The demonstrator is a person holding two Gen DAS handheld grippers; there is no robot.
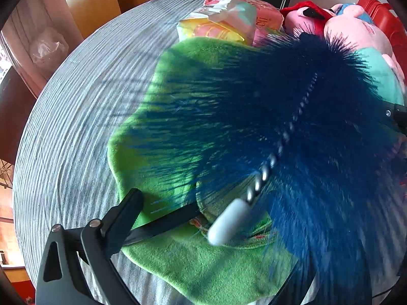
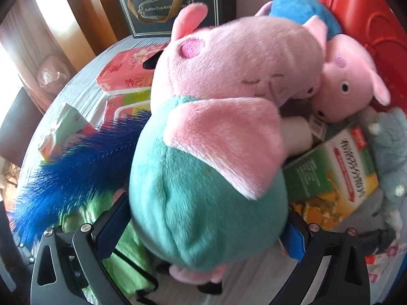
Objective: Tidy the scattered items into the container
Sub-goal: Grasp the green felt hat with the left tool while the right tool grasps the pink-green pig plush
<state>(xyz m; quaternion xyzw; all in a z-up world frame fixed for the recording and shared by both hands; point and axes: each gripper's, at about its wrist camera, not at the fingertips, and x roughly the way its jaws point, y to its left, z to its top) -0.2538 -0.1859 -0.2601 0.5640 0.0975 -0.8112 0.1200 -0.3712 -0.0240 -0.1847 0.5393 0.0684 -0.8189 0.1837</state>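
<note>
Right wrist view shows the right gripper [image 2: 206,231] with fingers clamped around a pig plush [image 2: 203,167] above the cluttered worktop [image 2: 84,81]. The left gripper [image 1: 203,218] hangs over a green cloth [image 1: 178,81], behind a blue bottle brush [image 1: 292,117]; whether it grips the brush cannot be told. The plush's soft belly could slip free, or the bristles could snag it.

This looks like a room in a home. A round table under a grey striped cloth [image 1: 76,132] serves as the landmark. Past its far edge stands a black paper gift bag with gold ribbon handles [image 2: 162,7], with warm wooden panelling [image 1: 91,2] to the left of it. On the cloth lie pink soft packs of tissues [image 2: 127,73], a green fleece cloth [image 1: 193,267], pink plush pig toys [image 2: 351,76] and a green and yellow printed carton [image 2: 330,175].
</note>
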